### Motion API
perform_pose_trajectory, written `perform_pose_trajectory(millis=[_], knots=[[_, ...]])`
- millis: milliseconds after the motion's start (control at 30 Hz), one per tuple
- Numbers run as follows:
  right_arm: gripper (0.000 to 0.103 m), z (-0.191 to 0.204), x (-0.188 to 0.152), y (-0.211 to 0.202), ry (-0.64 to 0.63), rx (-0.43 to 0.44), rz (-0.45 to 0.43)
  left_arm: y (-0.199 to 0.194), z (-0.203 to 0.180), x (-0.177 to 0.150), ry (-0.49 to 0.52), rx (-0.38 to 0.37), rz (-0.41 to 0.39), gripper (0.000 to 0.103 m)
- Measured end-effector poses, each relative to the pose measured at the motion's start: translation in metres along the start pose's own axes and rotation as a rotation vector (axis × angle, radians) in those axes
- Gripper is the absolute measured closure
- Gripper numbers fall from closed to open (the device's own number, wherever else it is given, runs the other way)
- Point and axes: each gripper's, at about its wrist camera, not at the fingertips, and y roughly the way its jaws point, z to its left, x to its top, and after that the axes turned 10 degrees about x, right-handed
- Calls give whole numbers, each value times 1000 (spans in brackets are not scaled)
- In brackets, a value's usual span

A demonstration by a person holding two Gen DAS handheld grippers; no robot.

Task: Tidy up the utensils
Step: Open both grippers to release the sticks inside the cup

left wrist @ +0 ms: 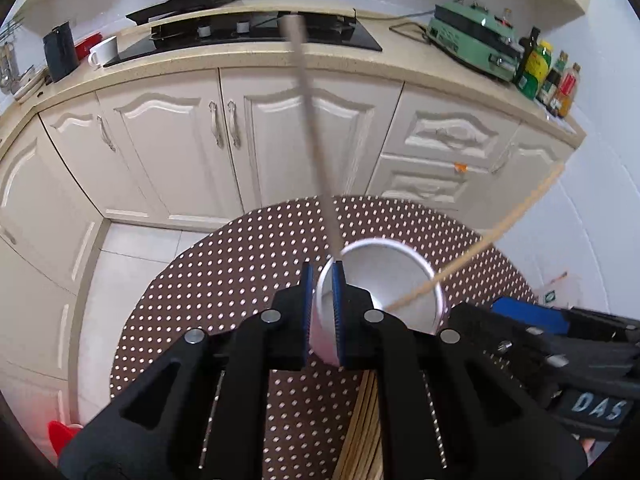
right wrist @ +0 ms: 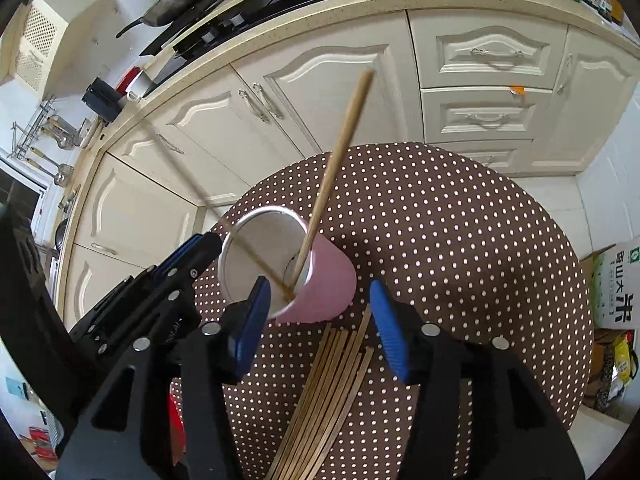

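Left wrist: left tongs (left wrist: 323,300) clamped on rim of pink cup (left wrist: 384,280) on dotted tabletop (left wrist: 224,280); one chopstick (left wrist: 480,246) leans out of it. Right wrist: right tongs (right wrist: 320,332) parted, gripping nothing, above cup (right wrist: 324,288); two chopsticks inside, chopstick bundle (right wrist: 332,392) lying just beside.

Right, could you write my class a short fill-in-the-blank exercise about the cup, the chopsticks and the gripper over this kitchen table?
1. The outside of the cup is ___.
2. The jaws of the right gripper are ___, with nothing held.
3. The brown tablecloth is covered in white ___.
4. A bundle of loose chopsticks lies flat on the ___.

Missing words: pink; open; dots; tablecloth
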Motion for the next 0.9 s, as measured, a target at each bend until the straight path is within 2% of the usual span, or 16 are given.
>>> perform_pose_trajectory(millis=[67, 167, 200, 233, 300, 400, 467, 600, 900], knots=[[49, -1, -4, -5, 11, 1, -11, -2, 1, -3, 11, 7, 10, 90], [48, -2, -8, -12, 22, -5, -25, -8, 3, -7, 7, -2, 25, 70], [46, -2, -10, -16, 30, -7, -29, -12, 4, -9, 3, -10, 18, 53], [45, -3, -11, -19, 33, -8, -31, -20, 6, -11, -6, -18, -15, 50], [42, -2, -16, -26, 33, -16, -40, -32, 7, -12, -5, -9, -54, 48], [37, -1, -22, -35, 42, -25, -57, -44, 7, -13, 11, -14, -67, 47], [36, 0, -29, -40, 49, -22, -55, -55, 8, -14, 13, -29, -77, 46], [32, 4, -42, -51, 68, -19, -61, -72, 8, -18, 24, -33, -108, 40], [21, 16, -66, -73, 88, -32, -95, -91, 17, -41, 15, -66, -91, 37]])
